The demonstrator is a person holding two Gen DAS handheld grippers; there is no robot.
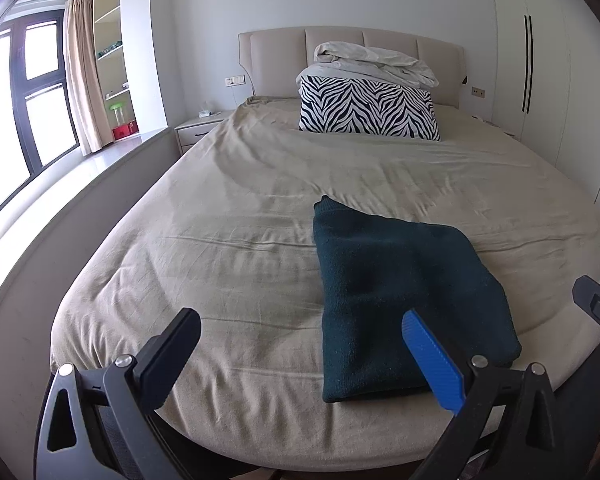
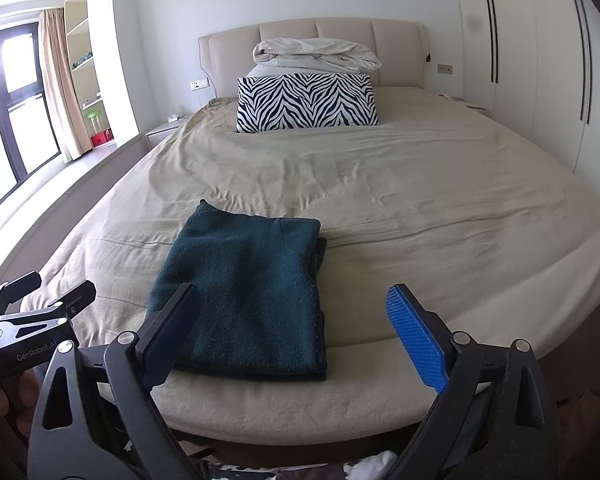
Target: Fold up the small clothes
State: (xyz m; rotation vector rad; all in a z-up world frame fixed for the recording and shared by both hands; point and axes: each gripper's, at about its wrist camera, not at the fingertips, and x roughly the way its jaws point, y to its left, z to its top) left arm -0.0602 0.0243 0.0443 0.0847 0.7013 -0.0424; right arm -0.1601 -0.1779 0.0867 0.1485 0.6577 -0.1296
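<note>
Folding looks finished: dark green garment (image 2: 243, 296) lies as a neat rectangle on the bed (image 2: 420, 208); left tool (image 1: 300, 356) and right tool (image 2: 293, 332) hover spread, empty.

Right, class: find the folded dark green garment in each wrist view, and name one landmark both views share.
Left wrist view: the dark green garment lies right of centre on the bed's near end, partly behind the left claw's blue finger.
Right wrist view: it lies left of centre, behind the right claw's black finger.
Shared landmark: the zebra pillow by the headboard.
</note>
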